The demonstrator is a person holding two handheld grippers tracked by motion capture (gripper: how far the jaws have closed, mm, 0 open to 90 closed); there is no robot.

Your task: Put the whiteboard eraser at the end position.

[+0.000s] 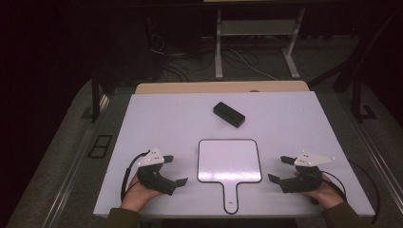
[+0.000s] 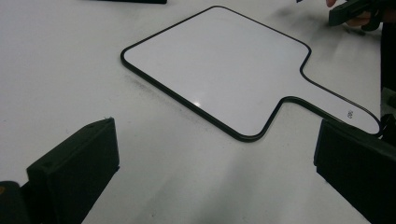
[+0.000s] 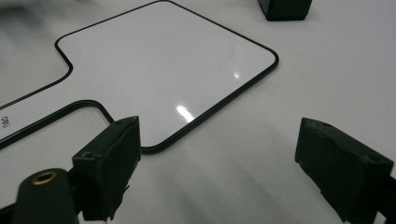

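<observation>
A white paddle-shaped board (image 1: pixel 229 160) with a thin black rim lies flat on the white table, its handle pointing at the near edge. The left gripper view shows this board (image 2: pixel 219 60) ahead and to the right, and the right gripper view has the board (image 3: pixel 159 65) ahead and to the left. A black rectangular block (image 1: pixel 229 114) lies beyond it. My left gripper (image 1: pixel 174 169) rests open to the left of the board, jaws empty. To the board's right my right gripper (image 1: pixel 279 169) is open and empty too. The block's near end (image 3: pixel 285 8) shows at the top of the right gripper view.
The white tabletop (image 1: pixel 161 118) lies on a wooden table whose far edge (image 1: pixel 218 87) shows. Beyond it stand metal frame legs (image 1: pixel 218 47) and loose cables on the dark floor. My right gripper (image 2: pixel 355 11) shows far off in the left gripper view.
</observation>
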